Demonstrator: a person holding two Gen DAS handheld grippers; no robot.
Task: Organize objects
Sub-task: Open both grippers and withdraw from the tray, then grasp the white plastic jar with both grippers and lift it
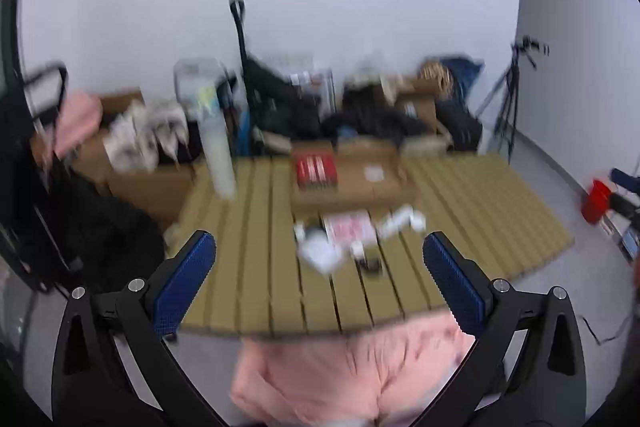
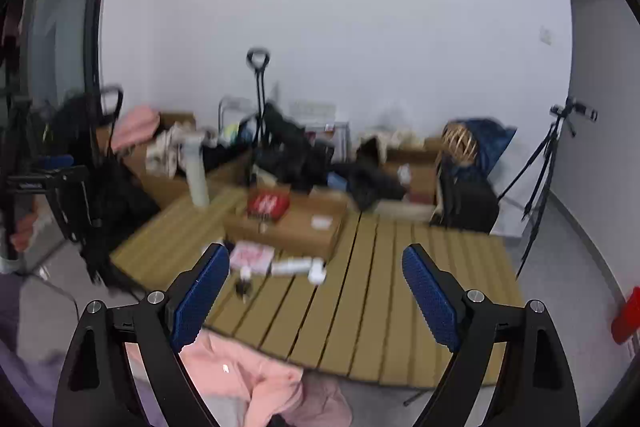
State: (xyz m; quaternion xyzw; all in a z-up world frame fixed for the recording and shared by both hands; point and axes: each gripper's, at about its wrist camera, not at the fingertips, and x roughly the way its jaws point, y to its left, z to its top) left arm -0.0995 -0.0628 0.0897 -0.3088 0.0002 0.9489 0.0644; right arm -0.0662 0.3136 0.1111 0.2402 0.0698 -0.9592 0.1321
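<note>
A slatted wooden table [image 1: 480,195] [image 2: 400,287] carries a flat cardboard box [image 1: 360,179] [image 2: 296,227] with a red packet [image 1: 316,169] [image 2: 267,205] on it. In front of the box lie a pink-printed packet [image 1: 350,229] [image 2: 250,255], a white tube [image 1: 400,221] [image 2: 294,266], a white lump [image 1: 320,253] and a small dark item [image 1: 370,263] [image 2: 243,285]. A tall white bottle [image 1: 218,155] [image 2: 197,179] stands at the table's far left. My left gripper [image 1: 320,283] is open and empty before the table. My right gripper [image 2: 316,291] is open and empty too. Both views are blurred.
Pink cloth [image 1: 352,371] [image 2: 248,383] lies below the table's near edge. Behind the table are cardboard boxes [image 1: 132,171], black bags [image 1: 280,107] [image 2: 288,147], a wicker basket [image 2: 460,143] and a tripod [image 1: 512,95] [image 2: 548,163]. A red thing [image 1: 596,201] is at the right.
</note>
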